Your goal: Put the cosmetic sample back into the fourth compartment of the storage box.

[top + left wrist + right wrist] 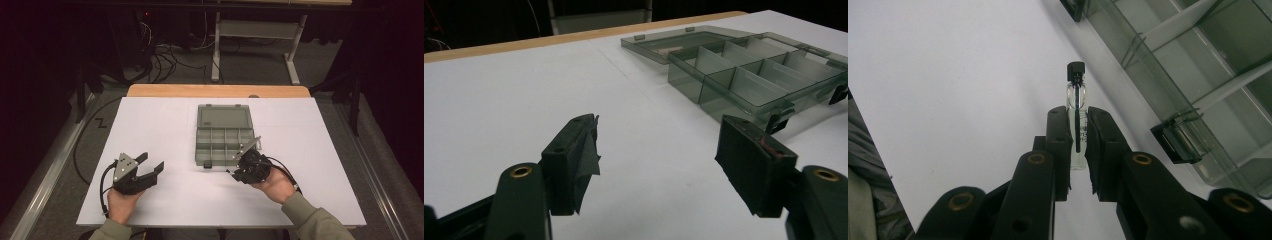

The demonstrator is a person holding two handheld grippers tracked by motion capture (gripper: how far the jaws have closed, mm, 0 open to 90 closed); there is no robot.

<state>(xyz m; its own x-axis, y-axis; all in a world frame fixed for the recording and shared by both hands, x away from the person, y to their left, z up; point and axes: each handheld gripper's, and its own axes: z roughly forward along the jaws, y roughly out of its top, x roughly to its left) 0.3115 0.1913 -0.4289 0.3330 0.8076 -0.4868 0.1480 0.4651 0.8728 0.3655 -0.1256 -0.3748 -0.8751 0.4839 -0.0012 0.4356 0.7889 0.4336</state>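
Right gripper (1078,145) clamped on small glass vial (1076,117), black cap forward – poised beside open compartment box (223,137), likely for stowing. Left gripper (656,160) jaws apart, empty – resting on white table (160,125).

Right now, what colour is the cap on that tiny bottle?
Black: the cap tops a clear glass bottle, seen best in the right gripper view.

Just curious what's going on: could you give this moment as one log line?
right hand-held gripper: shut on vial | left hand-held gripper: open, empty | organizer box: lid open
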